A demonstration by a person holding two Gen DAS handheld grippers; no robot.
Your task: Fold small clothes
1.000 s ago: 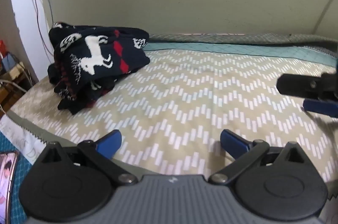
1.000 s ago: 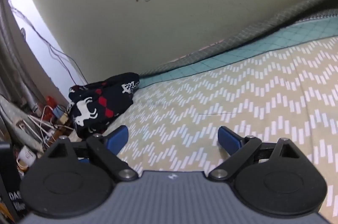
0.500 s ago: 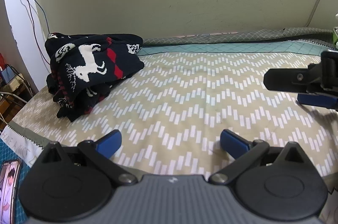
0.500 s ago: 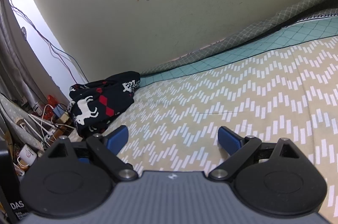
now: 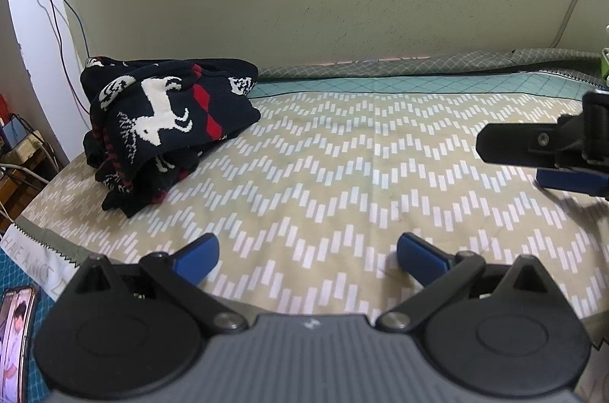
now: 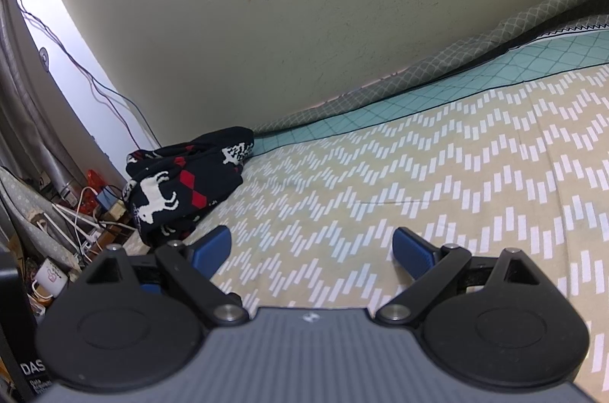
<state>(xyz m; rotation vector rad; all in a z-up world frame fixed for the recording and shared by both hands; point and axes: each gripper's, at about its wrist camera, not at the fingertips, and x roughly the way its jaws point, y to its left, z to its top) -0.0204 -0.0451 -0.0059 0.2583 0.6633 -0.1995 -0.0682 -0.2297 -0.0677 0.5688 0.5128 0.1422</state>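
Both hand-held grippers, left (image 5: 307,257) and right (image 6: 311,249), spread, empty; sweater (image 5: 163,121) bunched at bedspread (image 5: 342,182) far-left edge.

This is a bedroom in a home. A bed (image 5: 342,174) with a beige zigzag-patterned cover and a teal quilted sheet (image 6: 475,83) runs along a plain painted wall (image 5: 304,3), and a dark knitted reindeer-pattern garment (image 5: 163,121) lies bunched at its end. Beside the bed sit tangled cables (image 6: 83,212), a white mug (image 6: 49,275) and a phone (image 5: 15,334).
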